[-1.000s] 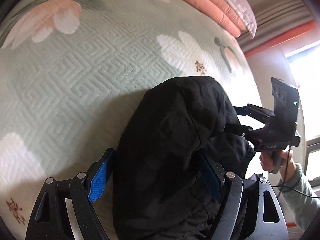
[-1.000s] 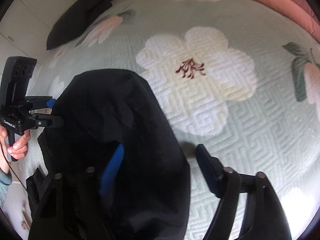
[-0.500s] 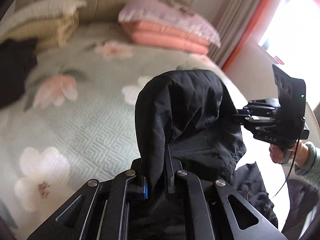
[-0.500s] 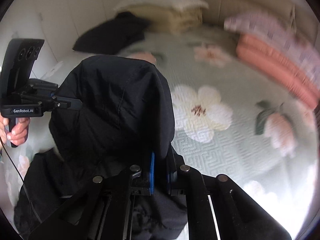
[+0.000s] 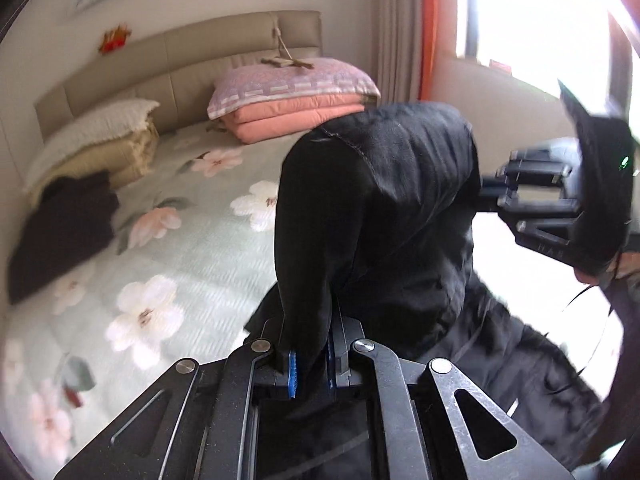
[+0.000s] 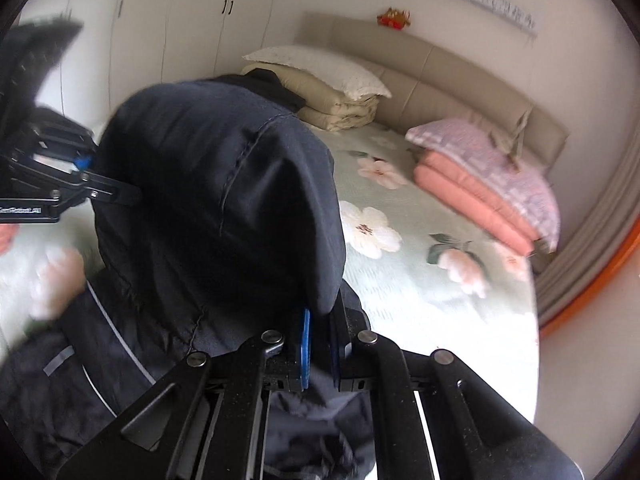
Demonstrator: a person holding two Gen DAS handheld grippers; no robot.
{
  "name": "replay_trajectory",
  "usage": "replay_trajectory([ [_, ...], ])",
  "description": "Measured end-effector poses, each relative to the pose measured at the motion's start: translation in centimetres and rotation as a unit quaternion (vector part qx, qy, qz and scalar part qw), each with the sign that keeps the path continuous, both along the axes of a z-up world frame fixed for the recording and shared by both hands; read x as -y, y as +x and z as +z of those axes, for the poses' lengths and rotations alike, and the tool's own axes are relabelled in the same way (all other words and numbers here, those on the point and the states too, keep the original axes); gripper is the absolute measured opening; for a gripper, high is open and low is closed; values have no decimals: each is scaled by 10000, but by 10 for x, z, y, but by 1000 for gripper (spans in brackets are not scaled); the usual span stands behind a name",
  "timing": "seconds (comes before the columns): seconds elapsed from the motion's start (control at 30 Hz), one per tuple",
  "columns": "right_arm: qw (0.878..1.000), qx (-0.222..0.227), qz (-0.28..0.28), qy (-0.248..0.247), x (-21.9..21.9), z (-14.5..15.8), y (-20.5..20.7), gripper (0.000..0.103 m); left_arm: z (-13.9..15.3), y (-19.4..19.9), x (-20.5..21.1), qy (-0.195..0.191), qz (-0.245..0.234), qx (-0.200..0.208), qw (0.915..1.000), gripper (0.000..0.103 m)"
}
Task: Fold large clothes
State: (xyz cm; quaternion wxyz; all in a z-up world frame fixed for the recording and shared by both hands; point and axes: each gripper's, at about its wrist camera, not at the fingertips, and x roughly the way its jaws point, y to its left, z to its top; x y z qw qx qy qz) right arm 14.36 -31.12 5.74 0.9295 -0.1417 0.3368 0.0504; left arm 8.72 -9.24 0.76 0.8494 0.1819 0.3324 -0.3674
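A large black garment (image 5: 392,208) hangs in the air above the bed, stretched between both grippers. My left gripper (image 5: 310,364) is shut on one edge of it, cloth pinched between the blue pads. My right gripper (image 6: 318,350) is shut on the other edge of the same black garment (image 6: 216,184), which carries thin grey stripes low on the left. The left wrist view catches the right gripper (image 5: 486,196) at the far right, its tips buried in the cloth. Seen from the right wrist, the left gripper (image 6: 132,194) reaches in from the left edge.
A bed with a pale green flowered cover (image 5: 192,256) lies below. A folded dark garment (image 5: 64,232) rests at its left side beside cream bedding (image 5: 96,148). Pink quilts under a lilac pillow (image 5: 296,100) sit by the headboard. A window and orange curtain (image 5: 430,24) stand to the right.
Both grippers closed on the black garment and lifted it off the bed. The views swung up from the bed cover to the headboard and walls.
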Motion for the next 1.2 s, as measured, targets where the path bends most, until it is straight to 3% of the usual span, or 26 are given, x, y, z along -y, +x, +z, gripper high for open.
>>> replay_trajectory([
  [0.17,9991,26,-187,-367,-33,-48,-45,9,-61,-38,-13,318,144,-385,9986,10],
  [0.37,9968,-346,-59,-719,-54,-109,-69,9,-121,-67,-24,637,156,-1056,9922,14],
  [0.5,9946,-675,118,-775,-54,-126,-94,9,-112,-75,-43,569,64,-1548,9863,24],
  [0.6,9933,-981,204,-572,-43,-125,-98,9,-93,-70,-64,598,217,-1822,9812,25],
  [0.73,9922,-1185,248,-310,-23,-117,-97,9,-48,-53,-74,414,444,-1443,9877,26],
  [0.83,9896,-1415,258,-27,-9,-111,-94,10,-20,-23,-52,212,471,-1015,9935,35],
  [0.93,9886,-1462,223,269,4,-99,-100,19,-16,-3,-21,-367,337,-1143,9922,37],
  [1.03,9896,-1386,40,390,16,-78,-103,35,-36,11,5,-580,262,-1567,9856,37],
  [1.1,9906,-1283,-42,481,22,-59,-99,53,-58,10,14,-475,160,-1986,9788,37],
  [1.2,9918,-998,-198,767,30,-31,-82,65,-89,-15,17,-98,155,-2286,9734,37],
])
